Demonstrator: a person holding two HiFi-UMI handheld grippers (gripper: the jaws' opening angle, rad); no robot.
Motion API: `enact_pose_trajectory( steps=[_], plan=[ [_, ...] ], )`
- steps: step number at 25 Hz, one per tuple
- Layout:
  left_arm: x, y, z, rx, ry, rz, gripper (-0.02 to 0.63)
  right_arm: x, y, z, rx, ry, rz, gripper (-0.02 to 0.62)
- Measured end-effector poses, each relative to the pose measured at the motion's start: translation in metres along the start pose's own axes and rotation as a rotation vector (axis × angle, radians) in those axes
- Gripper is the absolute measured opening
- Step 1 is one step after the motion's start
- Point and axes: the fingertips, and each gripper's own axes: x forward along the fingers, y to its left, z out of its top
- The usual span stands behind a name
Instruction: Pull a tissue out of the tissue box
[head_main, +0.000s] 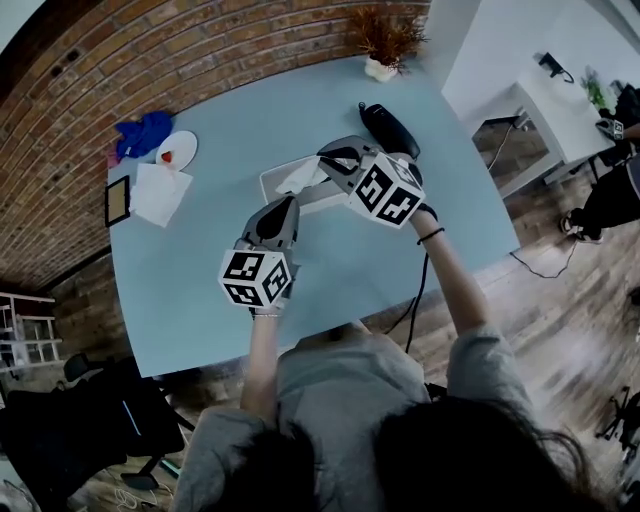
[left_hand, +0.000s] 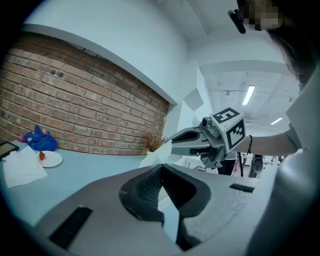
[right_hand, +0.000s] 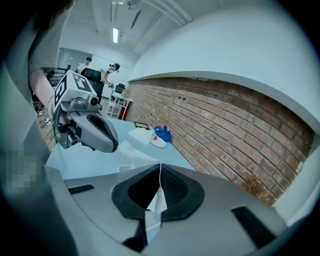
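My right gripper (right_hand: 159, 169) is pinching the tissue (head_main: 298, 177), which is half out of the box (head_main: 272, 189) on the table (head_main: 350, 275). My left gripper (left_hand: 162, 169) is pressed together, empty. The tissue is not yet free.

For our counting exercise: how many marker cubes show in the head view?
2. One cube on the left gripper, nearer the person; one on the right gripper by the tissue box. None seems hidden.

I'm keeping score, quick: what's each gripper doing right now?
Left gripper: jaws shut, holding nothing.
Right gripper: jaws shut on the tissue.
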Motion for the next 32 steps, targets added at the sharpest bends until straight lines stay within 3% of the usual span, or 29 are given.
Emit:
enact_pose_trajectory(
  steps=[15, 23, 32],
  plan=[
    [-0.029, -0.029, 0.024, 0.064, -0.092, 0.004, 0.003, -0.061, 0.006, 0.013, 0.401, -0.309, -0.174, 0.002],
    [-0.048, -0.050, 0.028, 0.089, -0.152, 0.003, 0.003, -0.081, 0.026, 0.015, 0.468, -0.416, -0.196, 0.002],
    [-0.057, -0.061, 0.022, 0.106, -0.166, 0.013, 0.003, -0.091, 0.041, 0.008, 0.507, -0.454, -0.212, 0.000]
  ],
)
